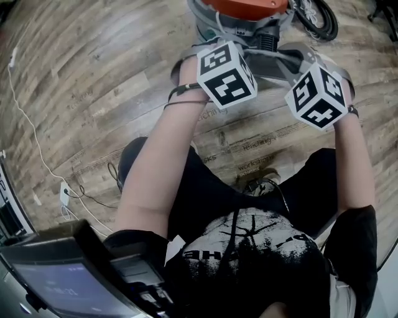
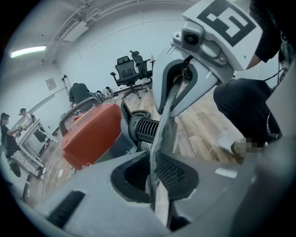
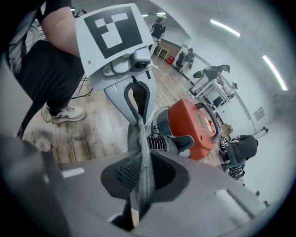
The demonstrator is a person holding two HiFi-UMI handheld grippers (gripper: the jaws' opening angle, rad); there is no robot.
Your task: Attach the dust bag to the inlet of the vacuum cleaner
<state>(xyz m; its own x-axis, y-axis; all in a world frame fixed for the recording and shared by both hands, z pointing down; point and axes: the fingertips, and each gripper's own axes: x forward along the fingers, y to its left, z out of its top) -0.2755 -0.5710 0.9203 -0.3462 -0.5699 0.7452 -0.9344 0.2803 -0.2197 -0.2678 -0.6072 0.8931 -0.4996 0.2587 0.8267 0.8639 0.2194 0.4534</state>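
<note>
1. Two grippers, both clamped on the same item. The left gripper [image 2: 157, 176] has its jaws pressed together on one edge of the grey dust bag [image 2: 165, 125]. The right gripper [image 3: 138, 178] pinches the opposite edge.
2. One dust bag, grey fabric, pulled into a taut strip between the two grippers. It is at the top centre of the head view [image 1: 280, 62], just in front of the vacuum cleaner [image 1: 245, 6].
3. One vacuum cleaner, orange body [image 2: 90, 134], standing on the wooden floor [image 1: 93, 74]. A ribbed black fitting [image 2: 148, 129] faces the bag.
4. Two marker cubes, left [image 1: 227, 73] and right [image 1: 317, 96].
5. One white cable [image 1: 31, 136], lying along the left of the floor.
</note>
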